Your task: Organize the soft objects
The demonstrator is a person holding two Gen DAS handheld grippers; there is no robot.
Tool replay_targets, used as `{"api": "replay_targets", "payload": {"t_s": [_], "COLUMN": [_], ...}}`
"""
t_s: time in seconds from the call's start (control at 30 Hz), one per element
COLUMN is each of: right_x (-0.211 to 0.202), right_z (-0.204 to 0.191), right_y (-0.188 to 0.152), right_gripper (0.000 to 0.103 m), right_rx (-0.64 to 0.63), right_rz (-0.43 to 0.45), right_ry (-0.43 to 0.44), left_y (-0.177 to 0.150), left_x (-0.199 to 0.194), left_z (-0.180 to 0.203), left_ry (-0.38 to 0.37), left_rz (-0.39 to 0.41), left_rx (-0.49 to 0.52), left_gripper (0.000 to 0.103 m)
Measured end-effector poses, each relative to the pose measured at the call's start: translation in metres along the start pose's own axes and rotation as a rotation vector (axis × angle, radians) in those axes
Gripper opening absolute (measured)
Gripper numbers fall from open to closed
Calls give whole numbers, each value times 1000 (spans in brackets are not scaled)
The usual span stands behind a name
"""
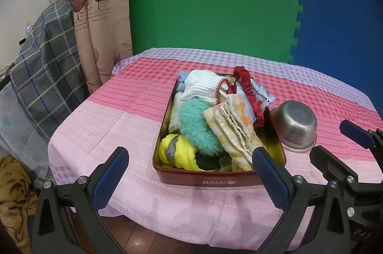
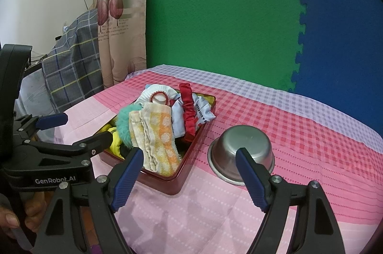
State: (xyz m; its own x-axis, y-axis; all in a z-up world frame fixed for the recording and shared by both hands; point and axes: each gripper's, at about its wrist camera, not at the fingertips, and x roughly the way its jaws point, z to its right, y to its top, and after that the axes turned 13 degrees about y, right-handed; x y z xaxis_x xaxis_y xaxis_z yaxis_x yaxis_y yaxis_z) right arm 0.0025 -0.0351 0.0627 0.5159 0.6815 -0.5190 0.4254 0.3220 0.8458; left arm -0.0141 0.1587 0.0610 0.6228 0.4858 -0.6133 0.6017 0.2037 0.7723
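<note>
A red tin [image 1: 215,178] marked BAMI sits on the pink checked tablecloth [image 1: 107,124], filled with soft things: a teal fluffy piece [image 1: 196,127], a yellow-orange towel [image 1: 234,132], a white knit cloth [image 1: 203,86], a red scrunchie [image 1: 249,88], a yellow item [image 1: 177,153]. The tin [image 2: 177,182] and towel [image 2: 158,134] also show in the right wrist view. My left gripper [image 1: 191,163] is open and empty, just short of the tin's near wall. My right gripper [image 2: 189,163] is open and empty, between the tin and the bowl.
An upturned steel bowl [image 1: 296,124] stands right of the tin; it also shows in the right wrist view [image 2: 241,153]. Green and blue foam mats [image 1: 215,2] form the back wall. A curtain [image 1: 100,14] and plaid cloth [image 1: 45,76] are at the left.
</note>
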Motion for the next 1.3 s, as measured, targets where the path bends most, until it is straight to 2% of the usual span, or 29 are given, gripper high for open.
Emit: {"api": "replay_targets", "payload": {"t_s": [1.3], "right_x": [1], "right_z": [0], "right_y": [-3], "right_gripper": [81], "right_rx": [-2], "right_rz": [-8], "right_ry": [11], "left_y": [-2], "left_x": [3], "left_z": [-2], "left_ry": [0], "left_rz": [-11], "left_rx": [12], "left_gripper": [102]}}
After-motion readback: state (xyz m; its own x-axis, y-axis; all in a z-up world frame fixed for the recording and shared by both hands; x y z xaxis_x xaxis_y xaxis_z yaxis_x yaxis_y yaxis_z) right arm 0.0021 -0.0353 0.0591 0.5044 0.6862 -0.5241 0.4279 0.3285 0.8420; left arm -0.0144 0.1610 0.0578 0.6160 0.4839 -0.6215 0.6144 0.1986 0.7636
